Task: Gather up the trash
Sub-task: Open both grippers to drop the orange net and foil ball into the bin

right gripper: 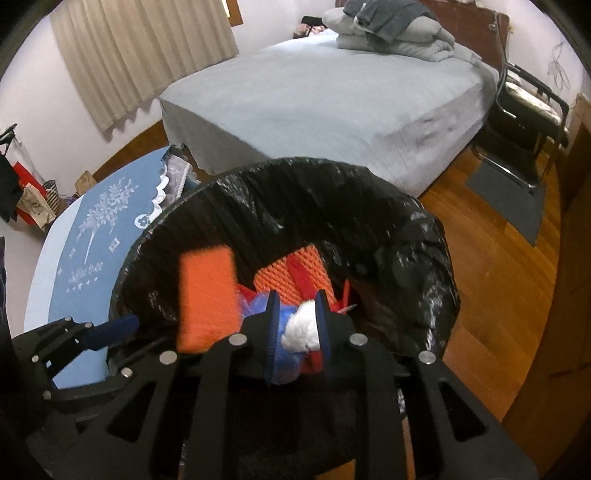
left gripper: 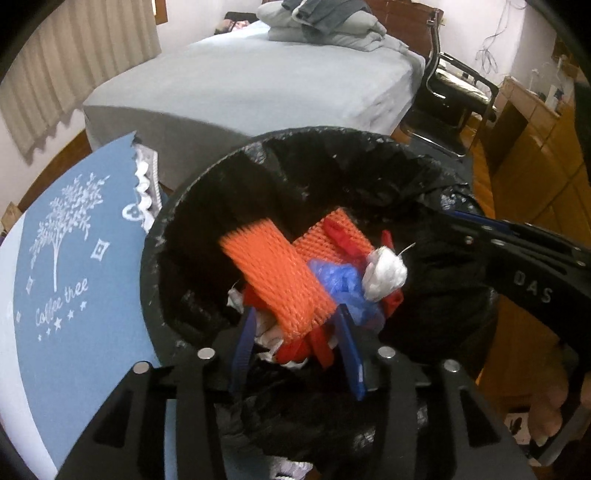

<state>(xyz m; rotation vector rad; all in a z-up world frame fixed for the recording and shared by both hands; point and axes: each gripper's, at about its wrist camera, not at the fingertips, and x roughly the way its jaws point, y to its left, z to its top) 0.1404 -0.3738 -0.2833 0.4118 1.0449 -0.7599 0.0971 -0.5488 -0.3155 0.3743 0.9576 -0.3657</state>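
while both grippers hang over the bin (right gripper: pixel 424 236), which is lined with a black bag (left gripper: pixel 332 162), the orange foam net (left gripper: pixel 280 280) sits between the left gripper (left gripper: pixel 295 350)'s blue fingers (left gripper: pixel 351 350), which stand apart on either side of it; the net looks blurred in the right wrist view, and i cannot tell whether the fingers actually touch it. the right gripper (right gripper: pixel 297 332) has its blue fingers close together with a white wad (right gripper: pixel 303 328) pinched between them, right above the heap in the bin.

down inside lies a second orange net (right gripper: pixel 314 266), some red plastic strips (left gripper: pixel 343 236), and a crumpled blue bag (left gripper: pixel 332 280) (all jumbled together, some white scraps under them). the white wad shows in the left wrist view too, just beside the blue bag, with the right gripper's black body coming in from the right edge.

the bin stands just beside a round table covered by a blue cloth (left gripper: pixel 74 258) printed with a white tree and the words "coffee tree". behind it is a bed (right gripper: pixel 332 96) with a grey sheet and folded bedding (right gripper: pixel 399 33) piled at the far end, beige curtains (right gripper: pixel 147 48) on the left wall, and a black chair (right gripper: pixel 528 107) on the wooden floor (right gripper: pixel 491 295) to the right.
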